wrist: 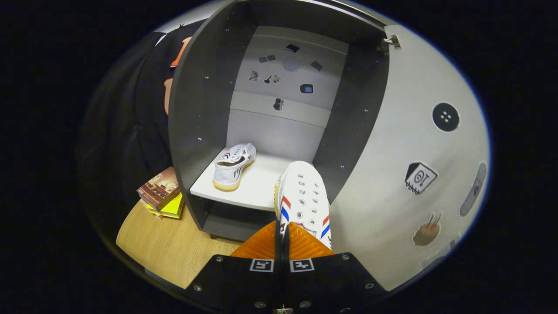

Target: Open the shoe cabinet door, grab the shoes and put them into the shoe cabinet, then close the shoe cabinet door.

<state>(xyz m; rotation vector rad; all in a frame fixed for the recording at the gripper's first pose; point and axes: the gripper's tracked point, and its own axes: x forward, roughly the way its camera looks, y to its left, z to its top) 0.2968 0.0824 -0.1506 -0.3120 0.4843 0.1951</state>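
Already swung wide, the cabinet door point(405, 144) stands just to the right of the gripper and clear of the opening; ahead lies the shoe cabinet point(205, 109), its pale shelf point(257, 183) beyond and slightly below the fingertips, a lower bay under it; on the left half of that shelf sits the first shoe point(233, 167), heel toward the gripper, toe toward the back panel; the right half looks free, and that is the sensible target; the second shoe point(305, 198) hangs from the gripper point(283, 242), whose fingers are pinched nearly together on its heel edge, toe pointing forward over the shelf's front lip; to do this step well, the person should carry it further in, level, keeping to the right of the first shoe and away from the cabinet's right wall, lower until the sole rests flat, and only then part the fingers; a stack of books point(162, 192) lies on the wooden floor to the left, well apart.
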